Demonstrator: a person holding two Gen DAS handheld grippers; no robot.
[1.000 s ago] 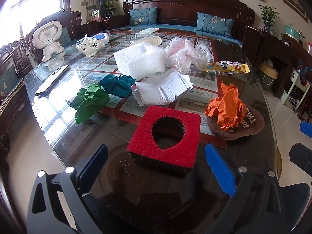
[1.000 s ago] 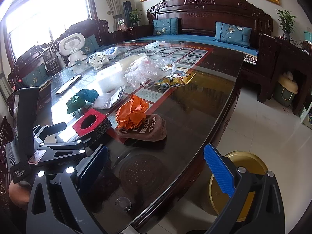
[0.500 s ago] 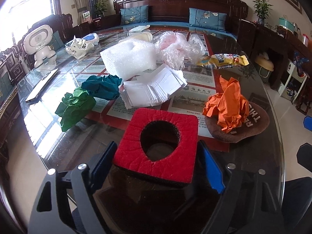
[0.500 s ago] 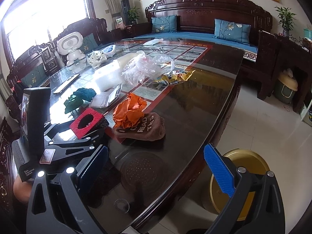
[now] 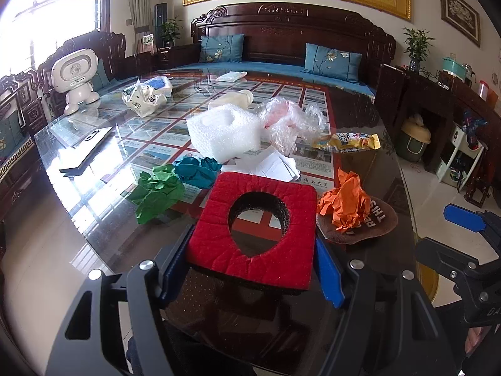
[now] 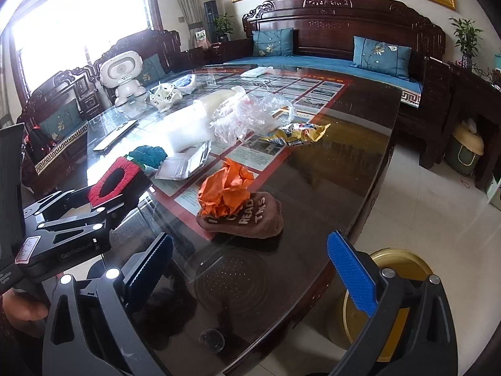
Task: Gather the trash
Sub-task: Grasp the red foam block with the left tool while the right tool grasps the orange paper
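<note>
A red square foam pad (image 5: 219, 244) with a round hole hangs tilted above the glass table (image 5: 94, 228). My left gripper (image 5: 250, 250) is closing on it, its blue pads pressing on both side edges; the right wrist view shows the same grip on the pad (image 6: 125, 169). Crumpled orange paper (image 5: 344, 200) lies on a brown sock (image 5: 372, 225) to the right. Green paper (image 5: 156, 194), teal paper (image 5: 197, 170), white papers (image 5: 275, 166), bubble wrap (image 5: 225, 131), a clear bag (image 5: 288, 122) and a yellow wrapper (image 5: 347, 142) lie beyond. My right gripper (image 6: 250, 244) stands open over the table's near edge, holding nothing.
A round gold bin (image 6: 397, 282) stands on the floor below the table's right edge. A white toy robot (image 5: 76, 75), a white plastic bag (image 5: 144, 97) and a flat dark device (image 5: 87, 150) sit on the table's left side. A sofa runs behind.
The left jaws closed from wide open onto the red foam pad, then lifted it off the glass. The right gripper stayed where it was.
</note>
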